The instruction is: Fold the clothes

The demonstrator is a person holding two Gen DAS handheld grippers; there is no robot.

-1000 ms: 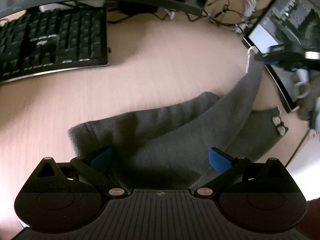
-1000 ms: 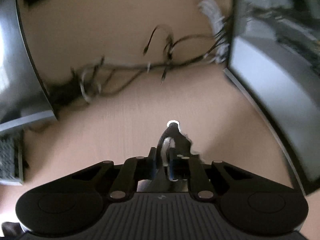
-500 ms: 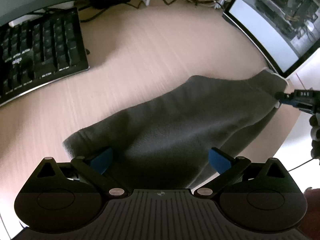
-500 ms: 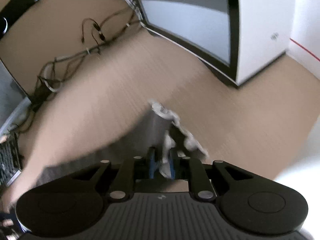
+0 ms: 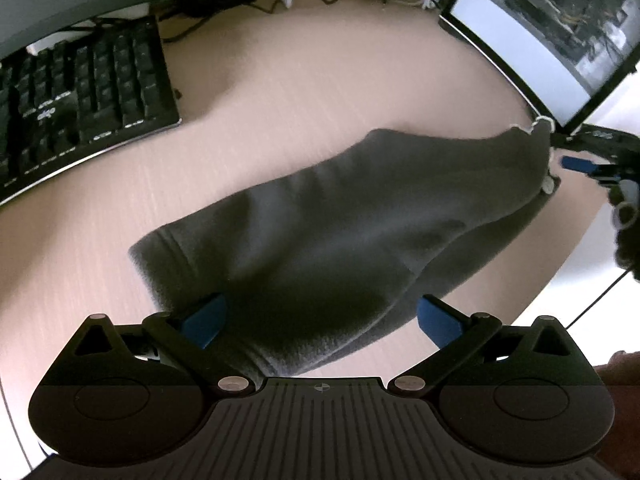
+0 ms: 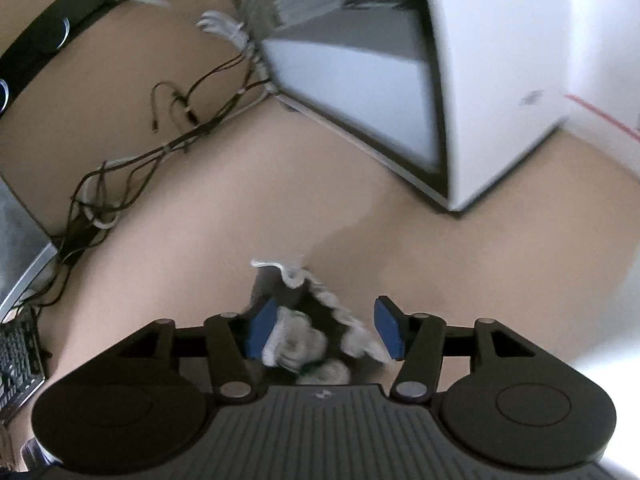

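With both jaws apart, the right hand-held gripper (image 6: 324,330) at the grey garment (image 5: 360,220)'s white-trimmed edge and the left hand-held gripper (image 5: 320,316) are best withdrawn cleanly, so the fold on the desk (image 5: 300,80) is left undisturbed.

keyboard (image 5: 84,96): a small pale logo sits on its key field, left of the left tongs' view centre; too blurred to read.
monitor (image 5: 532,36): the screen shows a picture, with no legible text.
white box (image 6: 500,80): a small dark mark, unreadable.
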